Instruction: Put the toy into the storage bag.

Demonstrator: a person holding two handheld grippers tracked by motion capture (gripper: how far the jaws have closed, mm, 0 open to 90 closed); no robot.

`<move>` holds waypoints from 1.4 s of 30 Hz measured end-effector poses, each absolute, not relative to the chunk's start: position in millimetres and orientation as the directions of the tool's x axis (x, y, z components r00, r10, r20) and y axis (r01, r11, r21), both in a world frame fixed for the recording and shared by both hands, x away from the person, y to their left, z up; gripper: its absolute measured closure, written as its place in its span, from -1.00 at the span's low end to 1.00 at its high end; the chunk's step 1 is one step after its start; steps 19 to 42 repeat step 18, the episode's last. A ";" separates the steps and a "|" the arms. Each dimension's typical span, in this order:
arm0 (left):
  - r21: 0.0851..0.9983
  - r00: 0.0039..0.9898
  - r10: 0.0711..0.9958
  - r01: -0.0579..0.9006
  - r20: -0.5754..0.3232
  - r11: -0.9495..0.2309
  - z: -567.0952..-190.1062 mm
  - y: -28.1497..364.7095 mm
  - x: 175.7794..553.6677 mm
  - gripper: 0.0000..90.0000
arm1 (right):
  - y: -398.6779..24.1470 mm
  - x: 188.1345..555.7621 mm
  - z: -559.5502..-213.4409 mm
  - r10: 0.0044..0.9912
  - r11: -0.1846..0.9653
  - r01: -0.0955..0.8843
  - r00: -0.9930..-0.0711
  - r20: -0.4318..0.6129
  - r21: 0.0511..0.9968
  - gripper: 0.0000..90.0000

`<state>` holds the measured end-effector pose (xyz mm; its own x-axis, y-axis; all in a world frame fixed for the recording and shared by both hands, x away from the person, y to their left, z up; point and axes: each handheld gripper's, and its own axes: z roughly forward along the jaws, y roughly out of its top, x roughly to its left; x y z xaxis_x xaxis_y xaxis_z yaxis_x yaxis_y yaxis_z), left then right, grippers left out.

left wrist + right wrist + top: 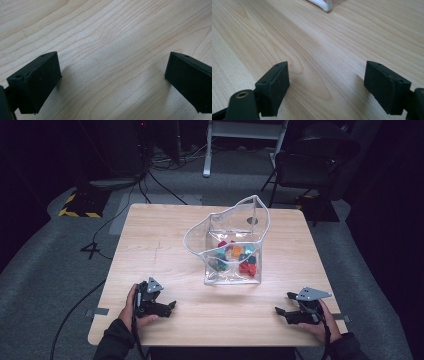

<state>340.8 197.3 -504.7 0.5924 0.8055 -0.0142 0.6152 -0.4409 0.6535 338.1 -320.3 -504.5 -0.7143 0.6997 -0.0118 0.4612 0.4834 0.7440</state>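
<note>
- Clear bag, frame centre on worktop: light, floppy, slippery; probably best pinched at white rim.
- Left gripper, right gripper, lower frame: fingers released, empty.

You are seated in a dim lab or studio set up for recording, not a home. A plain wooden table stands alone on grey carpet, with black cables trailing across the floor behind it. Beyond it you have a black chair, the white legs of a desk, and yellow-and-black hazard tape marking a floor stand.
</note>
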 end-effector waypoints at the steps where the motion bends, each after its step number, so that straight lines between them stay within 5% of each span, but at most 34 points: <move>1: 0.651 0.593 0.805 0.616 -0.015 -0.442 -504.5 197.4 340.9 -0.99 | -322.1 337.7 -504.6 0.699 0.484 0.460 -0.715 -0.013 0.744 -0.54; 42: 0.656 0.586 0.810 0.618 -0.018 -0.433 -505.1 196.6 342.4 -1.00 | -334.9 337.6 -504.6 0.677 0.496 0.449 -0.736 -0.007 0.744 -0.56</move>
